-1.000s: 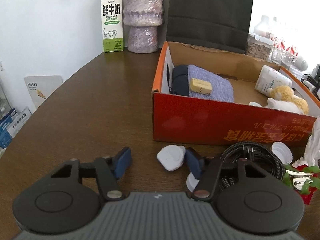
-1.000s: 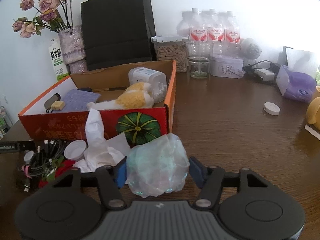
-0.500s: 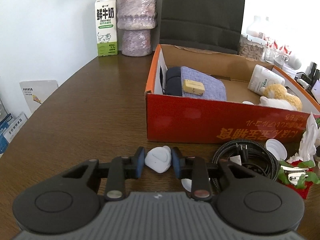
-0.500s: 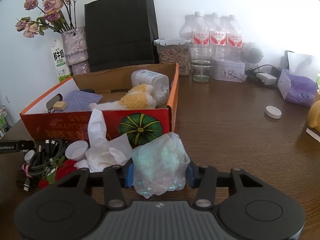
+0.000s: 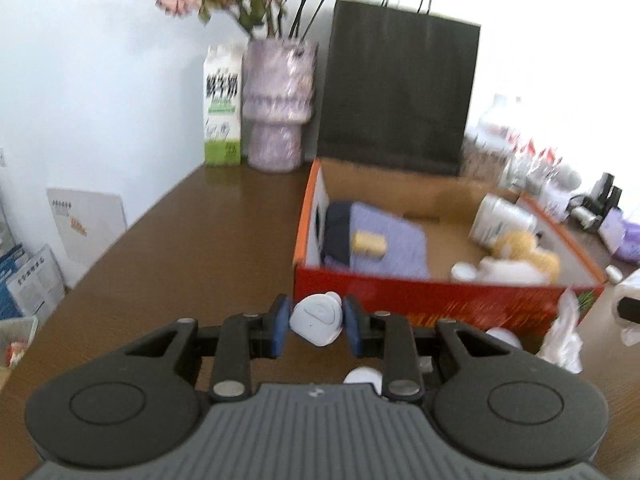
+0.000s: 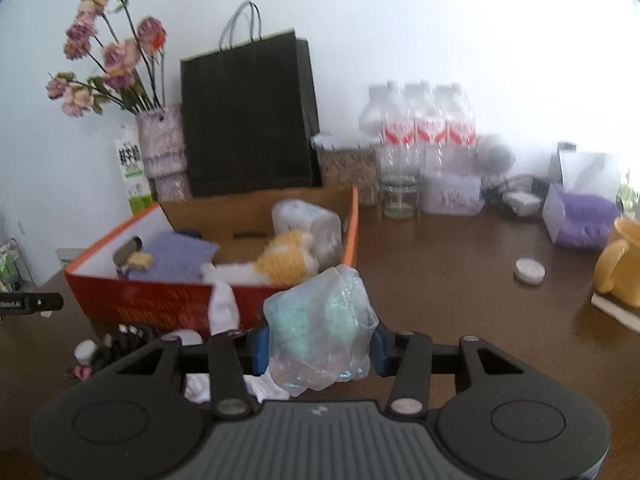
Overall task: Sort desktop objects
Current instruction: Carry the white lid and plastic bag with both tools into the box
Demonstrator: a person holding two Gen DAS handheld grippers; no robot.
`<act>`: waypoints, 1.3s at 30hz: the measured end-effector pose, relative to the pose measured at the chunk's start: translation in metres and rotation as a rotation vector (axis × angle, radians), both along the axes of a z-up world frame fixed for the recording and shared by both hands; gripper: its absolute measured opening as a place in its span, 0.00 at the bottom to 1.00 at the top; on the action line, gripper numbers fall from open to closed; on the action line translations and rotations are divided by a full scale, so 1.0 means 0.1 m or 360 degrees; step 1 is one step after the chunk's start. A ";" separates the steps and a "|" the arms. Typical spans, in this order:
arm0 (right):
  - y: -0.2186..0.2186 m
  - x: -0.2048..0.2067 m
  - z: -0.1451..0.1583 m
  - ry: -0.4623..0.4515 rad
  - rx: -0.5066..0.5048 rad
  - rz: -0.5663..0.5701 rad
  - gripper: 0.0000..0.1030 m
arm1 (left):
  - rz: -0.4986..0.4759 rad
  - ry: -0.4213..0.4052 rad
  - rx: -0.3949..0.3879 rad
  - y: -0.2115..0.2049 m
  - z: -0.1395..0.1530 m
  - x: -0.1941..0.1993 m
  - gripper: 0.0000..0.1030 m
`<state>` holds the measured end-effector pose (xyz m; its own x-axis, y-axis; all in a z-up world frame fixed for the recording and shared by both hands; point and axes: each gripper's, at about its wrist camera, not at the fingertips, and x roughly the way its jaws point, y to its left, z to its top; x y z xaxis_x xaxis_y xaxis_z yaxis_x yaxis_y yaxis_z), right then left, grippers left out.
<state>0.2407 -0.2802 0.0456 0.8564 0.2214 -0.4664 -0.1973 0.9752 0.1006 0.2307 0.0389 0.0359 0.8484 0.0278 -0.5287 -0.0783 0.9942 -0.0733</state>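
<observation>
My left gripper [image 5: 316,324] is shut on a small white rounded case [image 5: 318,319], lifted above the brown table in front of the red cardboard box [image 5: 440,300]. In the box lie a purple-blue cloth [image 5: 384,248], a small tan block [image 5: 369,243], a white jar [image 5: 502,220] and a yellow-and-white plush toy [image 5: 520,258]. My right gripper [image 6: 319,346] is shut on a crumpled clear plastic bag with something pale green inside [image 6: 320,328], raised near the box's right front corner [image 6: 352,240].
White tissue [image 6: 224,306], coiled black cables [image 6: 128,340] and small white lids [image 6: 85,350] lie before the box. Behind stand a black paper bag [image 6: 248,116], flower vase [image 5: 278,112], milk carton [image 5: 222,108], water bottles [image 6: 420,128], a glass [image 6: 399,196]. At right: white puck [image 6: 529,271], yellow mug [image 6: 620,268].
Both grippers closed, the left on the white case and the right on the plastic bag, and both have lifted their objects off the table; the views now tilt higher.
</observation>
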 end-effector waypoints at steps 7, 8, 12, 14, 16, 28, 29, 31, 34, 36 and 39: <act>0.18 0.01 0.41 -0.0157 -0.0010 0.0096 0.44 | -0.0082 -0.0194 0.0009 -0.17 0.44 0.06 0.29; 0.23 0.03 0.48 -0.0182 -0.0005 0.0112 0.44 | -0.0090 -0.0220 0.0011 -0.21 0.48 0.08 0.29; 0.42 0.19 0.66 -0.0243 0.0044 0.0167 0.44 | -0.0119 -0.0305 -0.0001 -0.33 0.63 0.18 0.29; 0.52 0.29 0.72 -0.0262 0.0061 0.0185 0.44 | -0.0126 -0.0325 -0.0024 -0.38 0.67 0.28 0.29; 0.63 0.41 0.74 -0.0268 0.0071 0.0189 0.44 | -0.0126 -0.0336 -0.0041 -0.42 0.68 0.40 0.29; 1.13 1.33 0.44 -0.0088 0.0045 0.0207 0.44 | -0.0057 -0.0203 -0.0015 -0.45 0.38 1.23 0.29; 1.16 1.40 0.40 -0.0064 0.0039 0.0207 0.44 | -0.0060 -0.0184 -0.0003 -0.46 0.35 1.29 0.29; 1.20 1.52 0.31 -0.0019 0.0018 0.0206 0.44 | -0.0060 -0.0119 0.0038 -0.50 0.24 1.42 0.29; 1.25 1.64 0.15 0.0054 -0.0010 0.0212 0.44 | -0.0046 -0.0011 0.0087 -0.55 0.07 1.57 0.29; 1.29 1.69 0.05 0.0105 -0.0042 0.0223 0.44 | -0.0030 0.0043 0.0108 -0.55 -0.02 1.63 0.29; 1.31 1.72 -0.06 0.0159 -0.0066 0.0234 0.44 | -0.0021 0.0099 0.0125 -0.55 -0.12 1.68 0.29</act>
<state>0.4125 -0.1487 0.0394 0.7650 0.3198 -0.5590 -0.3293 0.9402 0.0871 0.3986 -0.0159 0.0243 0.8146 0.0604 -0.5768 -0.0673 0.9977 0.0095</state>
